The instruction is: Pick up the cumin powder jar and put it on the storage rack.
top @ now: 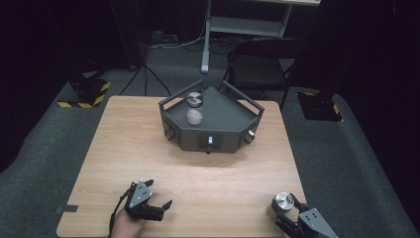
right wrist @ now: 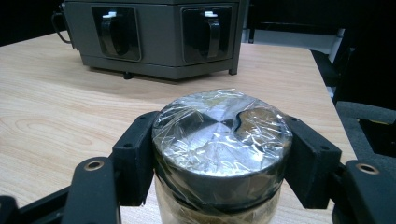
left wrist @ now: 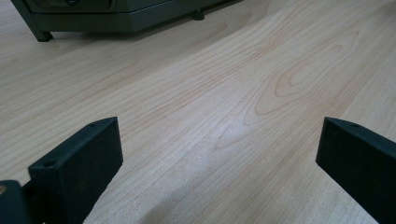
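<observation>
At the table's [top: 124, 148] near right corner stands a jar [top: 284, 201] with a dark lid under clear film, and my right gripper [top: 283, 208] is shut on it. In the right gripper view both black pads clamp the jar [right wrist: 222, 126] just below the lid, inside my right gripper [right wrist: 219, 154]. A second jar [top: 193, 106] with white contents sits on the grey angular stand [top: 225, 124] at the table's far middle. My left gripper [top: 159, 193] rests near the front left edge, open, with bare wood between its jaws [left wrist: 219, 154].
The grey stand [right wrist: 154, 37] has handles on its front panels and raised rails around its top. Behind the table are a folding chair [top: 262, 59], a metal post [top: 205, 44] and yellow-and-black striped blocks [top: 89, 91] on the floor.
</observation>
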The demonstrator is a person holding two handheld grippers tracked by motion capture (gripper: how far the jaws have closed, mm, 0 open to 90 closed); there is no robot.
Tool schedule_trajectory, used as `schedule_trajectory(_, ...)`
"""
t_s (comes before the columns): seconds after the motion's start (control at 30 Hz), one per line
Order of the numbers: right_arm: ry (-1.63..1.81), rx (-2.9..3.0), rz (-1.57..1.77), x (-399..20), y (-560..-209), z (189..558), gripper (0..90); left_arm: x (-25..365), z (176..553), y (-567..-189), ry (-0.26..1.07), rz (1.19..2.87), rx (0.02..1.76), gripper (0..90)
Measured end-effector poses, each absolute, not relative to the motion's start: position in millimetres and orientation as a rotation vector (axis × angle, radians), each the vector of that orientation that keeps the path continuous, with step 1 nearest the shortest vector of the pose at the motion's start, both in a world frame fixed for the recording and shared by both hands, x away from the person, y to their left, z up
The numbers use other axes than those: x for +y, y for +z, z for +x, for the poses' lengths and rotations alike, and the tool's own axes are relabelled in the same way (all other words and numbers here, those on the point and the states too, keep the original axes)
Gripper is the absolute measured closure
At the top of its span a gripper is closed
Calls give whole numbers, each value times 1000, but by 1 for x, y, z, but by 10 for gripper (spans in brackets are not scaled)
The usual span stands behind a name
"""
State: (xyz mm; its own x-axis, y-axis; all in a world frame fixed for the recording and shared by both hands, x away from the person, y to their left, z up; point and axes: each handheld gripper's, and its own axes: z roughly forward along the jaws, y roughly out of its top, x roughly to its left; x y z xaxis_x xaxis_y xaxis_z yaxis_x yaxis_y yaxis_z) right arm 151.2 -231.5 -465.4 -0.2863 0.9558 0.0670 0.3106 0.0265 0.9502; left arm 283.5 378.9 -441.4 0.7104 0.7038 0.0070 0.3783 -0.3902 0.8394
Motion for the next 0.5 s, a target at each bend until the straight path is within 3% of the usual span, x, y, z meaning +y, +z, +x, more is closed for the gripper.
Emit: schedule_trajectory(0.5,1284,1690,1250,-221,-456,152,348,380,284,-442,453,2018,816,7)
